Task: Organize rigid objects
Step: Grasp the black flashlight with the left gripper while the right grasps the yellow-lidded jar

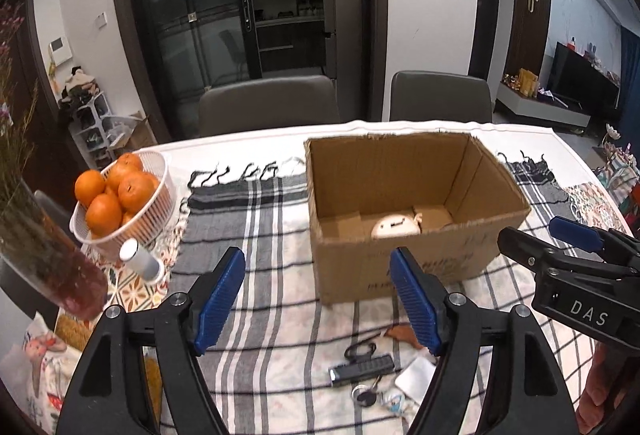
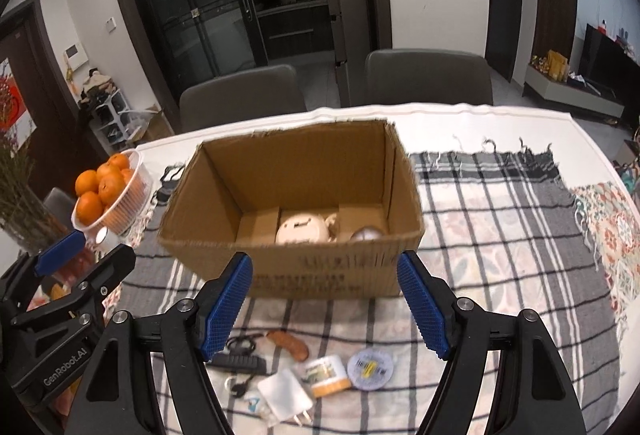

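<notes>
Right wrist view, nearest ground: right gripper point(image 2: 325, 303), blue ribbed pads spread wide with nothing between them, hovering over a cluster of small hard items on the grey-and-white checked tablecloth point(image 2: 500, 235). Closest: white plug adapter with metal prongs point(image 2: 285, 395), prongs aimed toward the camera and rightward, long axis running diagonally; light, stiff, smooth-sided, best pinched across its flat faces. Just right of it: small white jar with orange band and printed label point(image 2: 329, 375), lying on its side, axis roughly left to right; light, rigid, liable to roll, best taken across the cylindrical body. Touching or nearly so: round pale-blue lid-like disc with barcode sticker point(image 2: 370, 364), flat, thin, hard to get under, best gripped by opposite edges. Left of these: black ribbed bar-shaped device point(image 2: 240, 360), long axis near horizontal, with a looped cord behind; beside it a key on a ring point(image 2: 236, 387), small and slippery. Slightly farther: brown curved oblong piece point(image 2: 289, 343), axis diagonal, material unclear. Left wrist view: left gripper point(image 1: 318, 299), pads likewise apart and empty. Middle distance: open brown cardboard box point(image 2: 296, 277), long axis left to right, already holding a cream rounded object point(image 2: 301, 231) and a shiny round one point(image 2: 366, 234); likely destination. Farther left: white plastic basket of oranges point(image 1: 160, 167), well apart from the cluster.
</notes>
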`<state>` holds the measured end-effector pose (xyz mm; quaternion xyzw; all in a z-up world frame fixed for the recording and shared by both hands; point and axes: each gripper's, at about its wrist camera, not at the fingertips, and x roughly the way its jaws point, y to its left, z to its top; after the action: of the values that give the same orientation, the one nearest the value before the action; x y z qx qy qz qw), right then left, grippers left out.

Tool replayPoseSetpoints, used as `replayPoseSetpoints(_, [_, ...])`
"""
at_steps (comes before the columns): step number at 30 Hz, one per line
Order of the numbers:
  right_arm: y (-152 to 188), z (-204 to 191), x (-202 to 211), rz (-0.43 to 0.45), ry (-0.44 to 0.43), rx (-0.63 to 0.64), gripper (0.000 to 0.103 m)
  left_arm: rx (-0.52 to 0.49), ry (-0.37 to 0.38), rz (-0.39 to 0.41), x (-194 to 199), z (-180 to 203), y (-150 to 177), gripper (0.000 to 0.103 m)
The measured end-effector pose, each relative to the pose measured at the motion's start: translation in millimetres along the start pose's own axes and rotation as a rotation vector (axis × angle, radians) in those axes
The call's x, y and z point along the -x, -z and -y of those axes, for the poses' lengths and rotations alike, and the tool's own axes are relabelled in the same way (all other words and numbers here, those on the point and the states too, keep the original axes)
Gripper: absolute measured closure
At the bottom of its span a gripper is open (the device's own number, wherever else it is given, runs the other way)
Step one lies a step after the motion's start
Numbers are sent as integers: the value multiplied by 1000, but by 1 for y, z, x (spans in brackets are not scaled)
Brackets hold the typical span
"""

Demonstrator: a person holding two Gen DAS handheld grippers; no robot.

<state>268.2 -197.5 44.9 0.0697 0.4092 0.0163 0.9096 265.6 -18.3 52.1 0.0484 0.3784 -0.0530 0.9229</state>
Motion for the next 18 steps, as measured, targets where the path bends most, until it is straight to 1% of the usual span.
replayPoseSetpoints(9, [31,-5,-7,-86,-30,36,27,12,2,-68,-2,-3,33,27])
replayPoseSetpoints(12, [39,-7,-12,-123,-27,56,27,14,8,-92,-6,-2,42,26])
replayPoseSetpoints(18, [54,-2,-25,-184,-30,68,28,24,32,-167,-21,3,63,25])
